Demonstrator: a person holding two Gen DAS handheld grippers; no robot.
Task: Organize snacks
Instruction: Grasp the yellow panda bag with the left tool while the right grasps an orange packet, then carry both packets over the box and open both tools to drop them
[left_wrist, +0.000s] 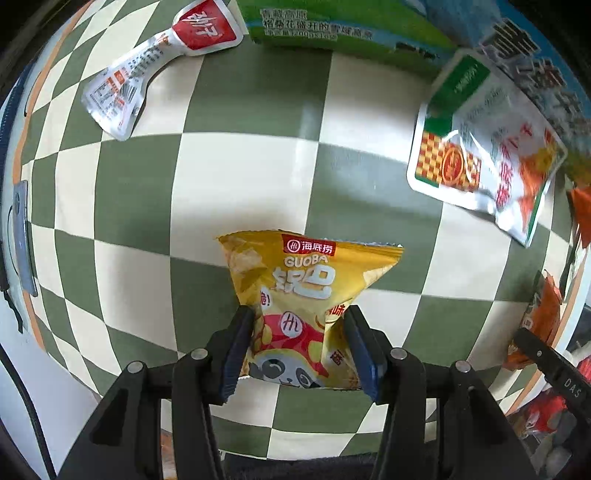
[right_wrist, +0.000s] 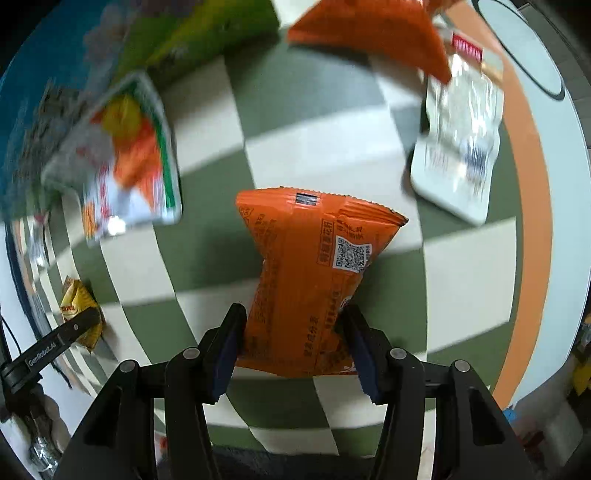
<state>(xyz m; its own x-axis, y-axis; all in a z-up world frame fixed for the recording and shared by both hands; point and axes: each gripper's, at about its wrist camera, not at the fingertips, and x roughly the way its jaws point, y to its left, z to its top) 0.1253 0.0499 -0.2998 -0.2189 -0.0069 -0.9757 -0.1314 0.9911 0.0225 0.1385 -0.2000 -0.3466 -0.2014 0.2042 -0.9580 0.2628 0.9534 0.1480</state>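
Both grippers hold a snack, sorting only begun

The yellow Guoba packet (left_wrist: 308, 295) is pinched in the left gripper (left_wrist: 299, 347), the orange packet (right_wrist: 314, 273) in the right gripper (right_wrist: 293, 343), both over the checkered cloth (left_wrist: 240, 177). The red-topped sachet (left_wrist: 147, 70), far left, and the green-edged pouch (left_wrist: 484, 155), far right by the green box (left_wrist: 332, 26), look unsorted.

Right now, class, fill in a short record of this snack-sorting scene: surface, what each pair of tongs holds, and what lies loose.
Surface: green and cream checkered tablecloth
Left tongs: shut on yellow crinkled foil snack bag with panda picture
Right tongs: shut on orange foil snack bag with QR code
Loose on cloth: silver pouch with red label; white packet with green edge
At far edge: green cardboard box
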